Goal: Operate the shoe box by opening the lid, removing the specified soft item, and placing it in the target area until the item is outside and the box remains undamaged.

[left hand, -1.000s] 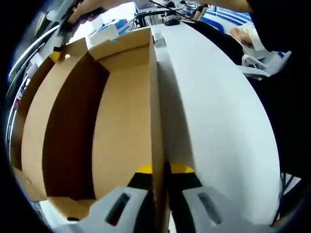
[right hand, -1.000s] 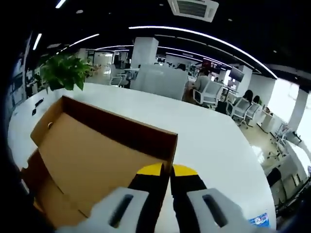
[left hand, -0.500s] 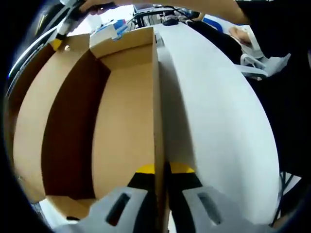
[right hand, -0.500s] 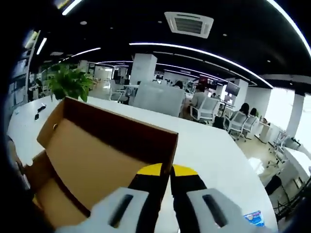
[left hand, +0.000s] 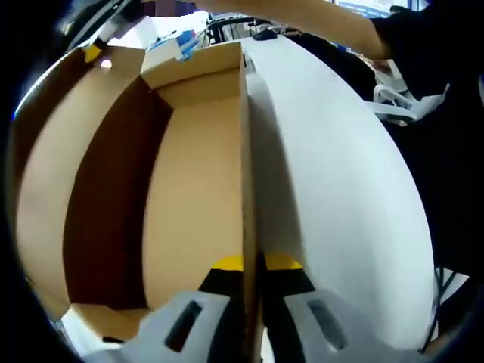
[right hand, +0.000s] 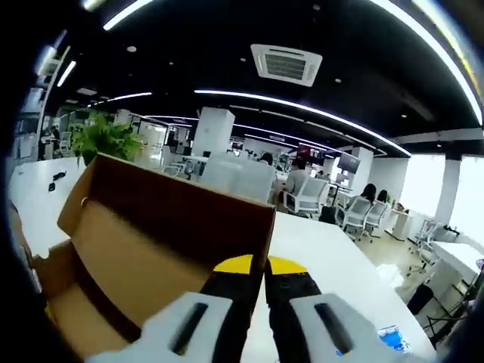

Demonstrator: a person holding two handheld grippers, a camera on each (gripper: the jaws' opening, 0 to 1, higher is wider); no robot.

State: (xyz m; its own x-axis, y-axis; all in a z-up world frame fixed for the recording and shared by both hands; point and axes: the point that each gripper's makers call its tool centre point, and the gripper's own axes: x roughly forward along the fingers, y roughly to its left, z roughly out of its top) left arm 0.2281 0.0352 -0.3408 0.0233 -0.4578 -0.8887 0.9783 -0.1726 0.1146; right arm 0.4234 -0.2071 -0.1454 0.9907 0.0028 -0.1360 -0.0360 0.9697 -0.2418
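Observation:
A brown cardboard shoe box [left hand: 193, 189] lies open lengthwise ahead of my left gripper [left hand: 252, 265]. That gripper is shut on the thin top edge of the box's right side wall [left hand: 246, 144]. The inside that shows is bare cardboard with a dark shadowed strip. The lid [left hand: 41, 174] stands raised along the left, and the yellow tip of my right gripper [left hand: 94, 51] holds its far corner. In the right gripper view, my right gripper [right hand: 261, 266] is shut on the lid's [right hand: 151, 227] front rim, with the lid tilted up over the white table [right hand: 333, 257].
The white table [left hand: 340, 189] stretches to the right of the box. A person's arm [left hand: 302, 15] reaches across the far end, with dark clothing at the right. A small blue packet [right hand: 393, 333] lies on the table. A potted plant [right hand: 106, 136] and office chairs stand beyond.
The right gripper has lifted the lid higher, so its view tilts up toward the ceiling. The left gripper stays clamped on the box wall in the same place.

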